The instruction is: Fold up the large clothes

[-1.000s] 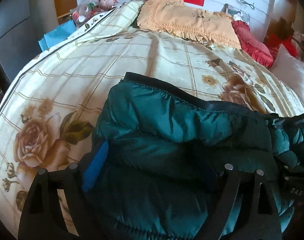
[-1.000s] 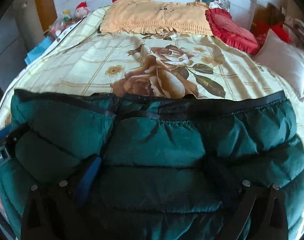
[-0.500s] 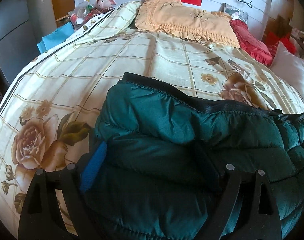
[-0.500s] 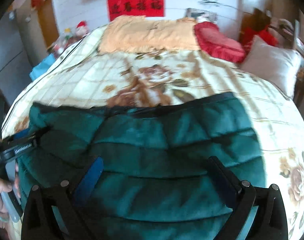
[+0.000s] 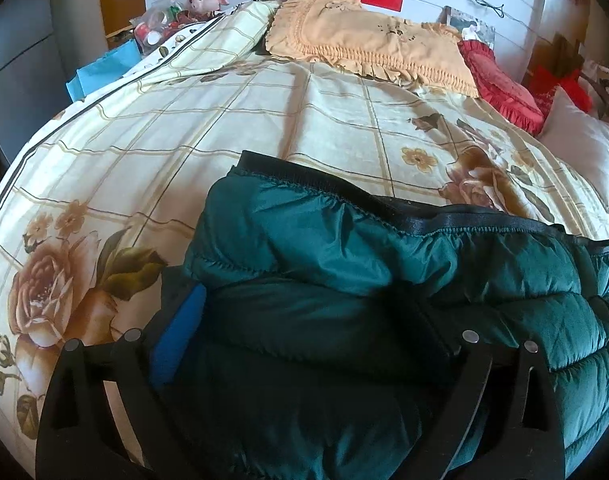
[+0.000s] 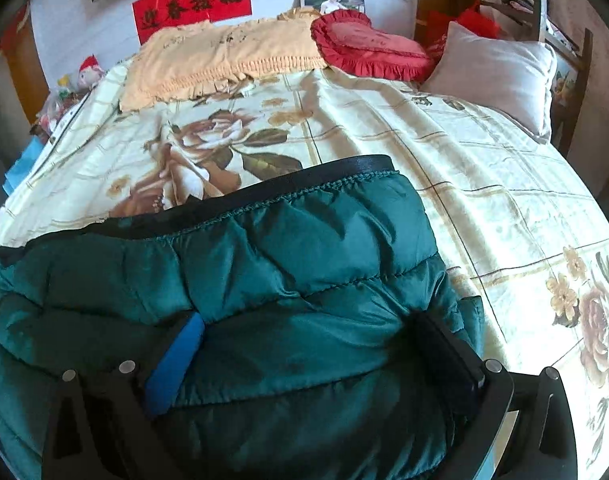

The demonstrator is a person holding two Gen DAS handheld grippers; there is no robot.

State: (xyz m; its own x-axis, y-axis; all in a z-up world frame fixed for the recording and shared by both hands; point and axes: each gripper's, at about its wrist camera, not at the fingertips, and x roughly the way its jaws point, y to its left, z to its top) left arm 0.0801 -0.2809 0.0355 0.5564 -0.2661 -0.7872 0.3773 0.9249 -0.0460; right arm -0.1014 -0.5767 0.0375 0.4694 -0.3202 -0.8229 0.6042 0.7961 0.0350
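Green puffer jacket [image 5: 344, 248] low and centre in both views, flat on the flowered bedspread [image 5: 184, 140], bulk directly under and between both sets of fingers

Long axis: running across the frame, left to right, with the black hem band [image 5: 384, 204] along the far, upper edge

Left tongs [image 5: 304, 332]: at the jacket's left end, with the outer edge just by the blue pad at lower left. Spread wide, jaws just been opening, padding bulging up between them but not visibly squeezed. Judged released

Right tongs [image 6: 316, 352]: at the opposite end, with the jacket's [image 6: 304, 248] right edge bunched against the dark finger at lower right. Fingers standing wide apart with the quilted cloth filling the gap. Cannot tell whether pinching it or only resting over it

Each end nearest its own hand, so probably a fold across the long axis, or one end carried over to the other

Hidden or unclear: near edge of the jacket, cut off under the tongs at the bottom of both frames; sleeves and collar nowhere to be made out; number of layers already folded under impossible to judge; dark right-hand fingers lost in shadow against the cloth
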